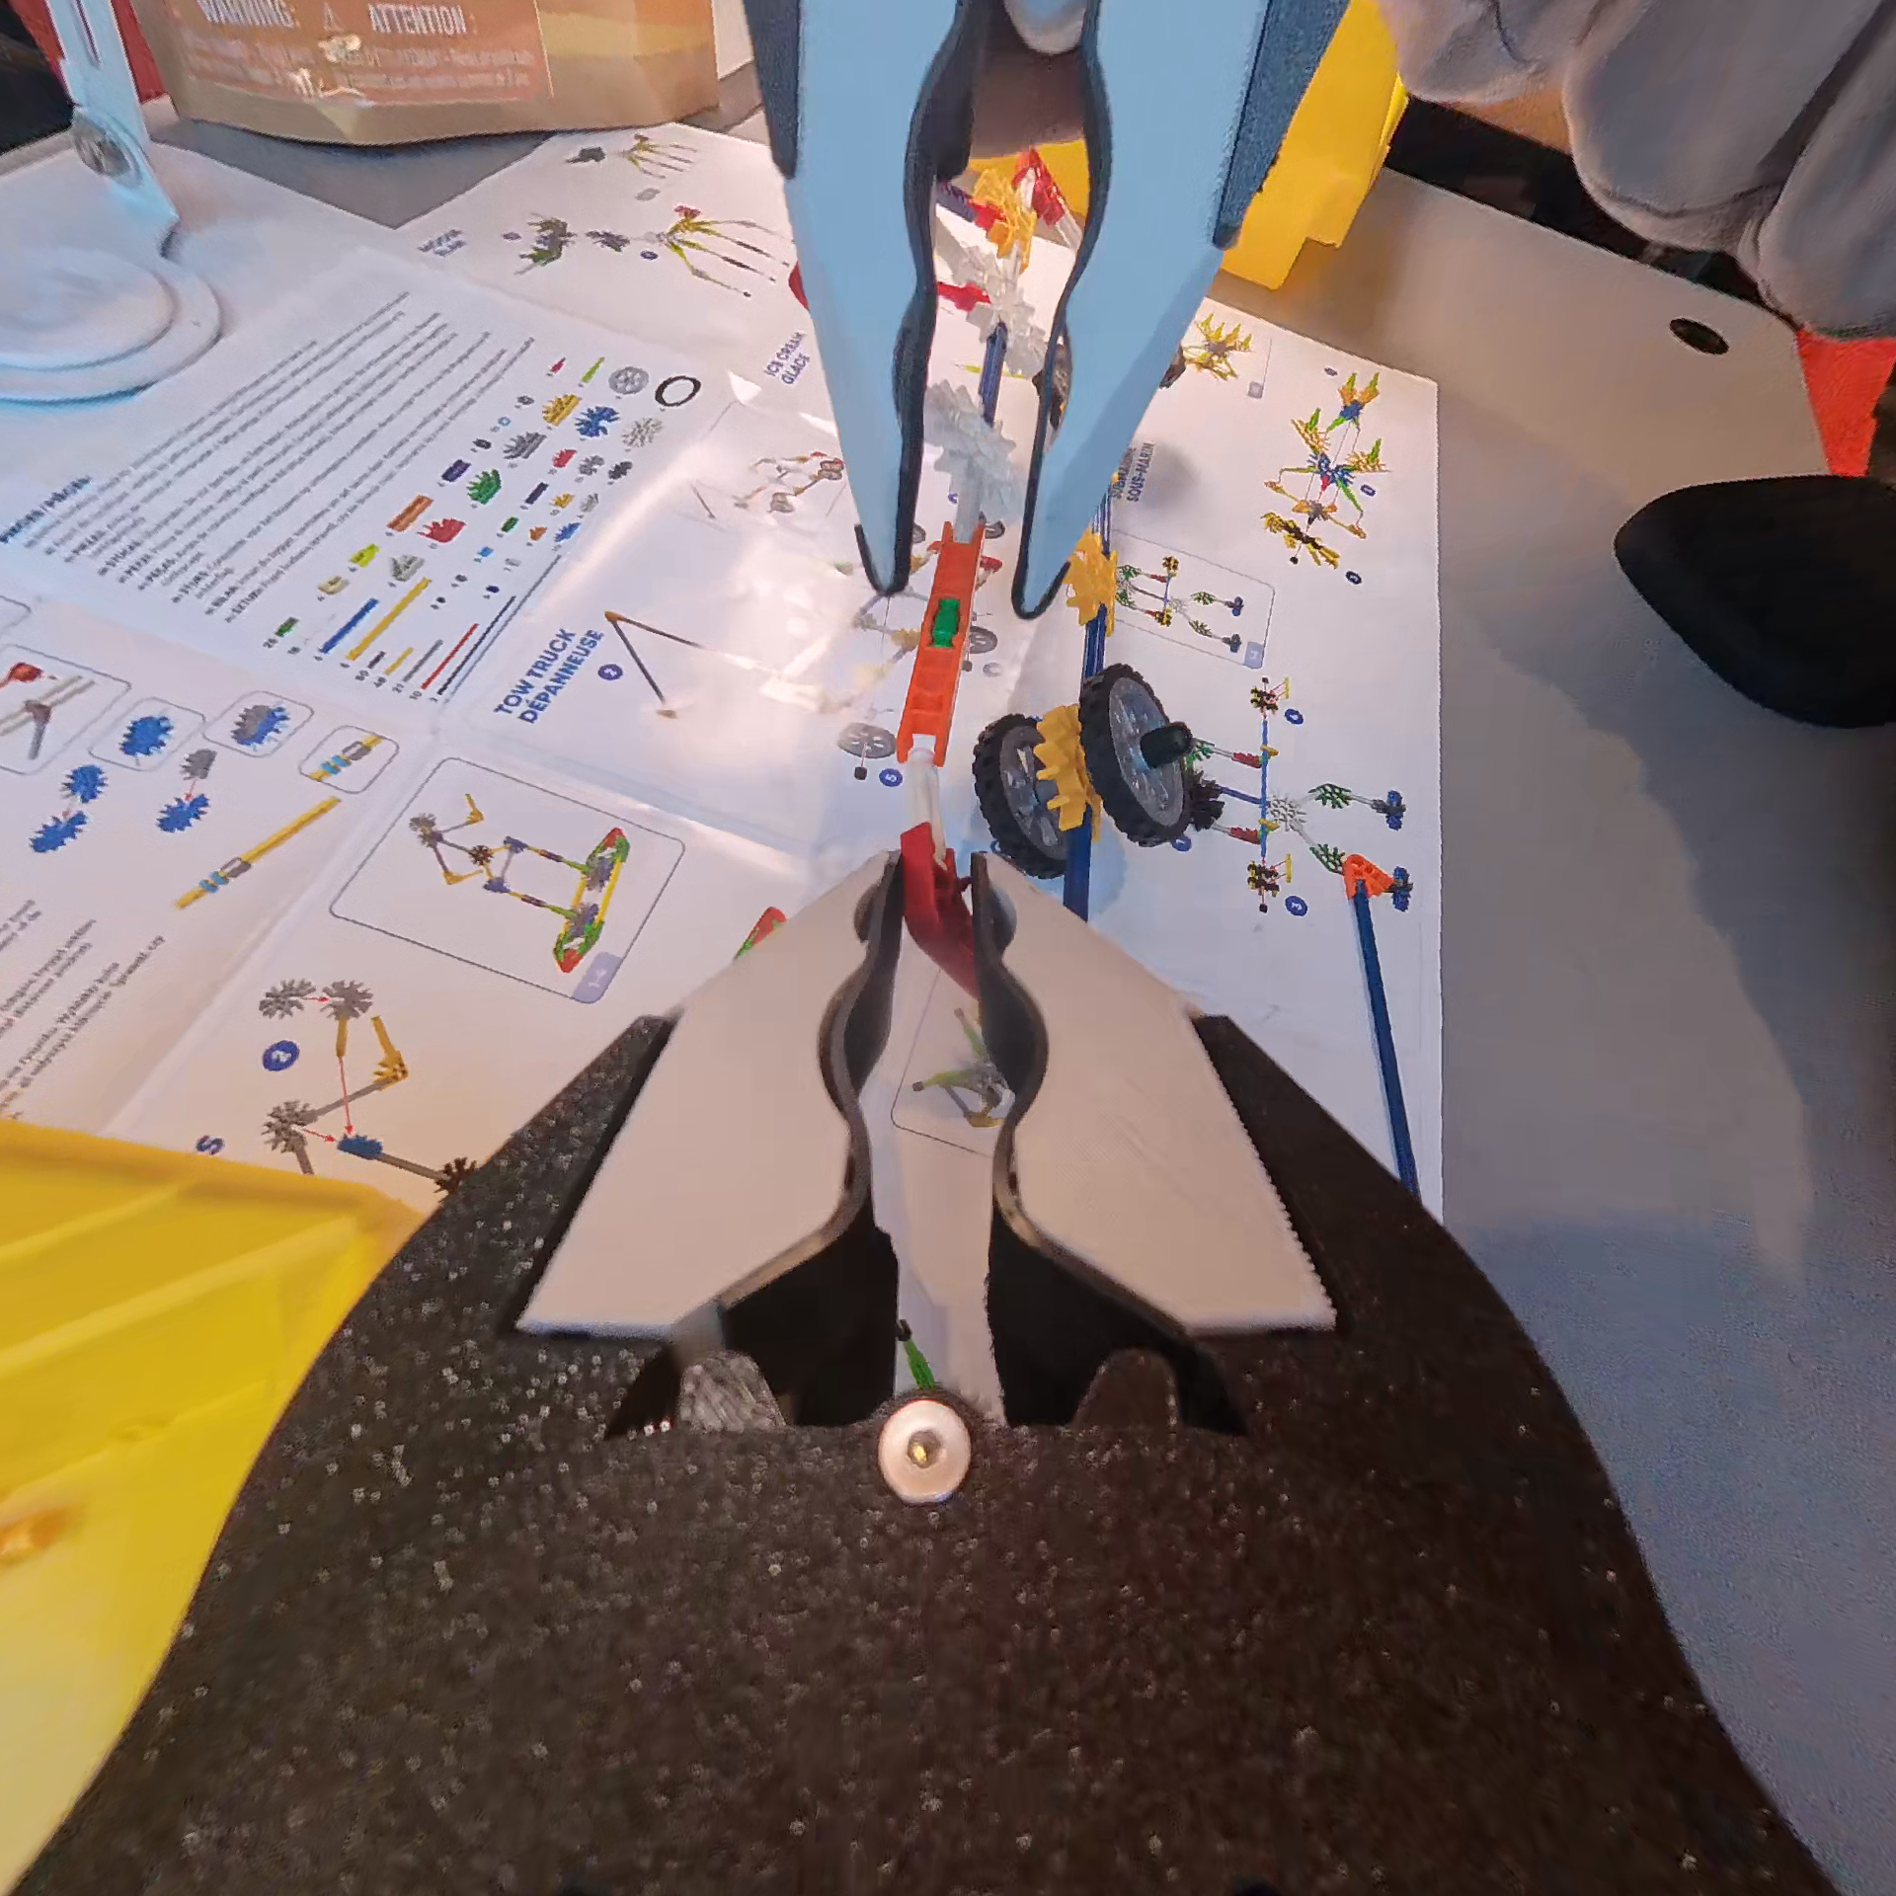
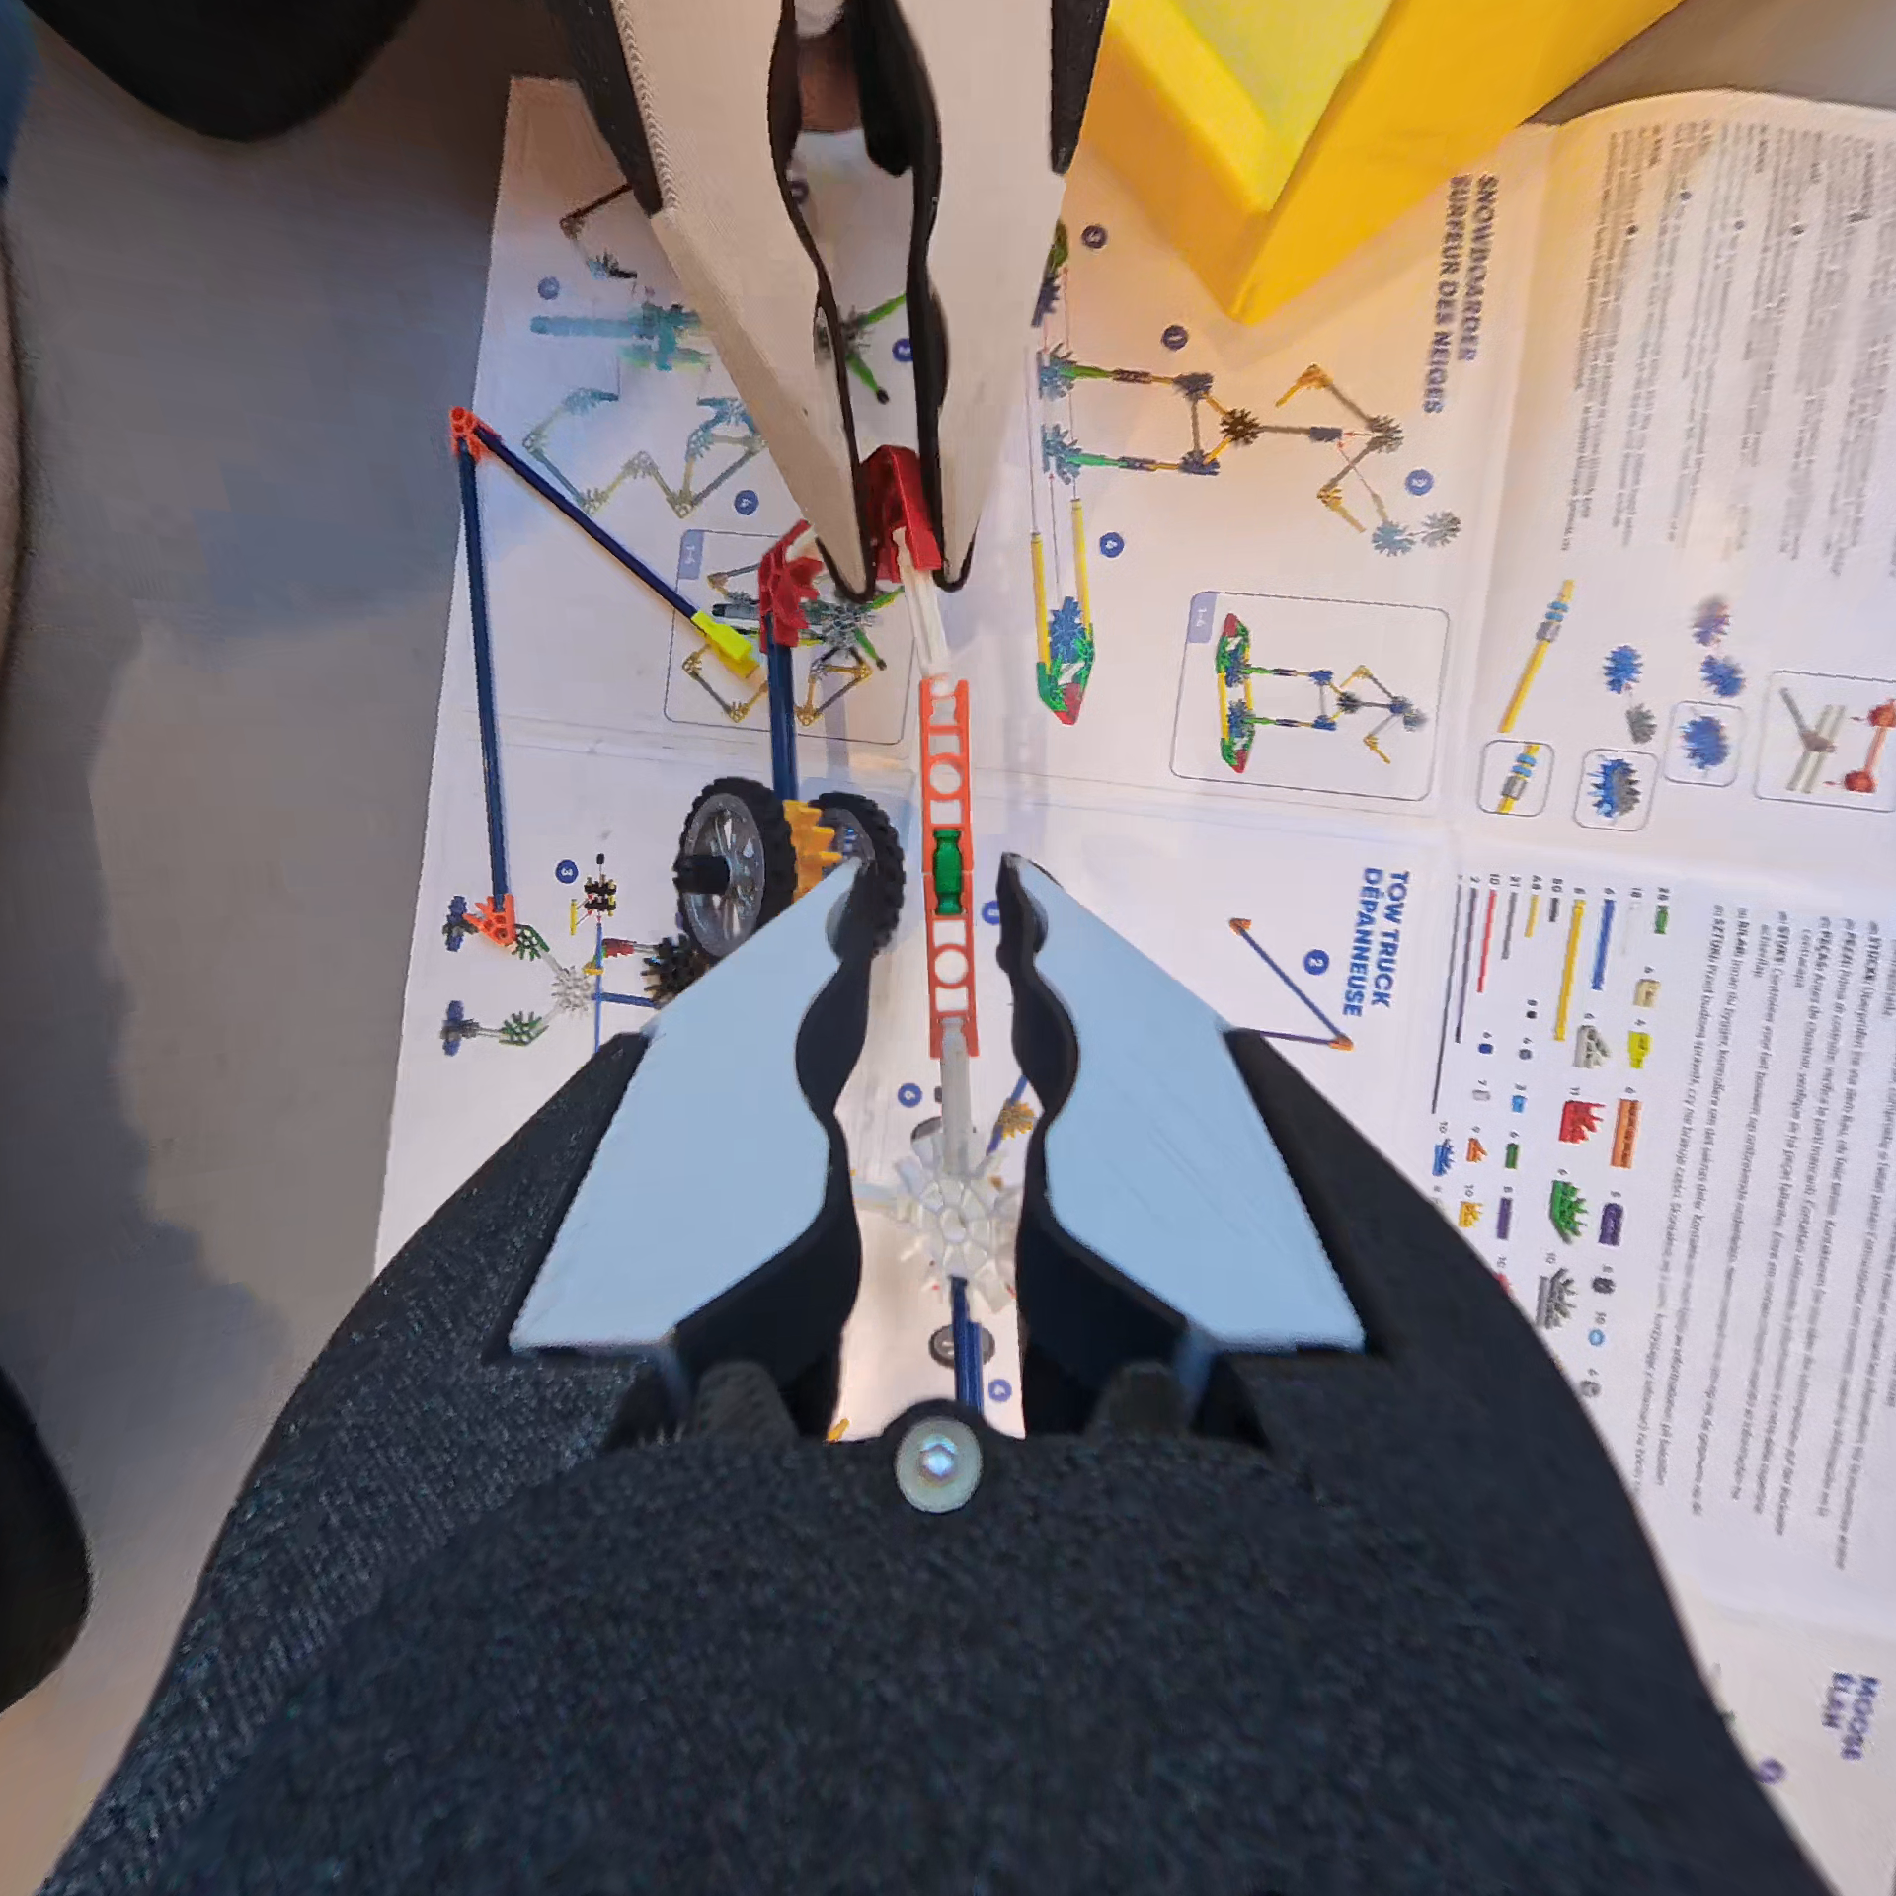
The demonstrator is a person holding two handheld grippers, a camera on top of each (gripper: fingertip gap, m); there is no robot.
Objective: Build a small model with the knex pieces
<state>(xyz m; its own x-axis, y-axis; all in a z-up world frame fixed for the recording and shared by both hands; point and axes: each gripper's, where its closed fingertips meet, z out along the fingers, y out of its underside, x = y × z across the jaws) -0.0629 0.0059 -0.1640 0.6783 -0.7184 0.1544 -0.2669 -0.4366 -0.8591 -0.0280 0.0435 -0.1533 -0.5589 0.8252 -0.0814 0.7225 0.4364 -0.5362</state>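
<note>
Orange ladder strip (image 2: 946, 862) is lying along 12-to-6 between both tools: left tool (image 1: 932, 872) is pinching its red connector (image 1: 936, 903), right tool (image 2: 929, 872) is gaping around it.

A hobby or toy-building workspace, set up on a plain grey tabletop (image 1: 1601, 821). A large unfolded instruction sheet (image 1: 410, 513) with coloured diagrams of rod-and-connector models covers most of the frame. Plastic construction pieces lie on it, among them a pair of small black wheels (image 1: 1088, 780) near the centre. A yellow plastic bin (image 1: 133, 1334) sits at lower left, a brown cardboard box (image 1: 441, 62) at upper left.
</note>
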